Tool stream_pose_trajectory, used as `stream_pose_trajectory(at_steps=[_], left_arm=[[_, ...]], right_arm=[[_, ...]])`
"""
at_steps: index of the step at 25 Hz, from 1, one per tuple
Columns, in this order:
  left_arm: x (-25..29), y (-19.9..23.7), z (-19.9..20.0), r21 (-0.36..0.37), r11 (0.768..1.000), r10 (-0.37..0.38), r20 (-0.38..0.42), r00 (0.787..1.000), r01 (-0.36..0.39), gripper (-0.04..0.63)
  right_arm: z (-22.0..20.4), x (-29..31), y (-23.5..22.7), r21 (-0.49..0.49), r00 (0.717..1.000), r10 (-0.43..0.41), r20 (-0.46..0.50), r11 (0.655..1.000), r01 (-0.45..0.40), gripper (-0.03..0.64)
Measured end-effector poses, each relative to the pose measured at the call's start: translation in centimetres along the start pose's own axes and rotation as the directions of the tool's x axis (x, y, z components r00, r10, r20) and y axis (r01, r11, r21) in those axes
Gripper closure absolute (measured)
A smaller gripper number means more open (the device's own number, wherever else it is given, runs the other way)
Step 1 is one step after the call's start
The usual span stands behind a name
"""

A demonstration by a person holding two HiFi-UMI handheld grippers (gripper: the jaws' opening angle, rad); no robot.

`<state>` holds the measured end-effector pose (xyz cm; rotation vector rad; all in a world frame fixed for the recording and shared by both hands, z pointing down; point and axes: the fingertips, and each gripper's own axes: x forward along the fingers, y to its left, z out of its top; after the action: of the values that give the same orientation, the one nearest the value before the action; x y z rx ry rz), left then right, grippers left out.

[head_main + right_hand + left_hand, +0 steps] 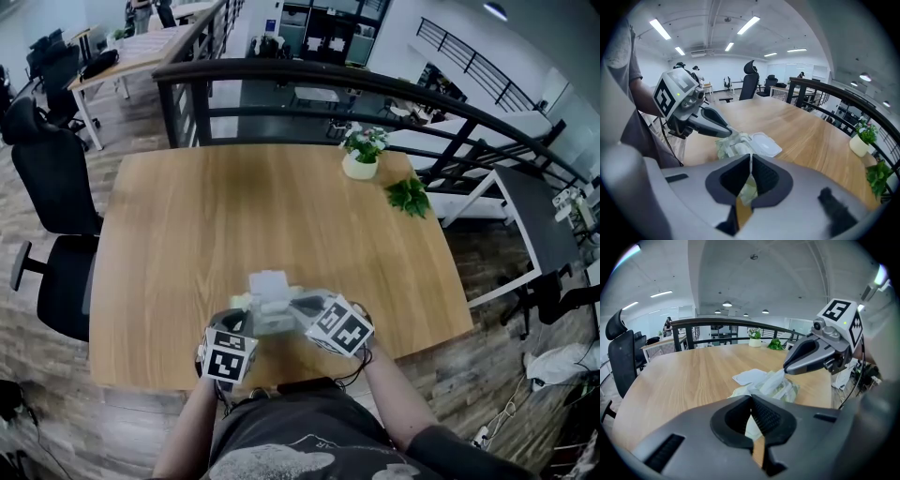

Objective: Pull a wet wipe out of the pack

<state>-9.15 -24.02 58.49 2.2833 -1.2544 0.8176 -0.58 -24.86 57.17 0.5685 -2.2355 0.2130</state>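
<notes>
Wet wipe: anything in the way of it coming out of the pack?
Nothing visible. The lid is flipped open and lies on the table, clear of the opening. The right gripper is shut on the wet wipe. The left gripper clamps the pack at its edge, beside the wipe's path.

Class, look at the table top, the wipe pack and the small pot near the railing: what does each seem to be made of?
Table top: wood or wood-look laminate, matt, with lengthwise grain lines.
Wipe pack: thin soft plastic film, crinkled, slightly glossy, with a stiffer white lid flap.
Pot: smooth white, likely ceramic or plastic; too small to tell.
</notes>
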Motion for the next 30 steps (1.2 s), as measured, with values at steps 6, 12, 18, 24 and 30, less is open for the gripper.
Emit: stream_pose_trajectory(at_steps=[6, 12, 18, 24, 30], left_arm=[[0.2, -0.1, 0.1, 0.001, 1.000, 0.001, -0.005, 1.000, -0.001, 0.581], [0.2, -0.2, -0.1, -0.003, 1.000, 0.008, -0.005, 1.000, -0.008, 0.581], [-0.5, -0.5, -0.1, -0.011, 1.000, -0.002, 0.017, 1.000, 0.003, 0.581], [-1.4, -0.4, 0.3, 0.066, 0.997, 0.045, 0.062, 0.997, -0.049, 0.580], [-4.4, -1.2, 0.9, -0.004, 0.998, 0.067, 0.144, 0.987, -0.067, 0.578]], right_arm=[[-0.9, -1.9, -1.4, 0.037, 0.999, -0.038, 0.018, 0.999, 0.037, 0.586], [-0.8, -4.1, -2.0, 0.051, 0.994, -0.101, 0.036, 0.994, 0.099, 0.586], [-1.1, -7.1, -1.7, 0.113, 0.977, -0.201, 0.073, 0.975, 0.192, 0.586], [-1.2, -8.8, -0.4, 0.161, 0.948, -0.293, 0.126, 0.949, 0.272, 0.586], [-1.6, -9.6, 0.6, 0.170, 0.938, -0.314, 0.148, 0.942, 0.289, 0.586]])
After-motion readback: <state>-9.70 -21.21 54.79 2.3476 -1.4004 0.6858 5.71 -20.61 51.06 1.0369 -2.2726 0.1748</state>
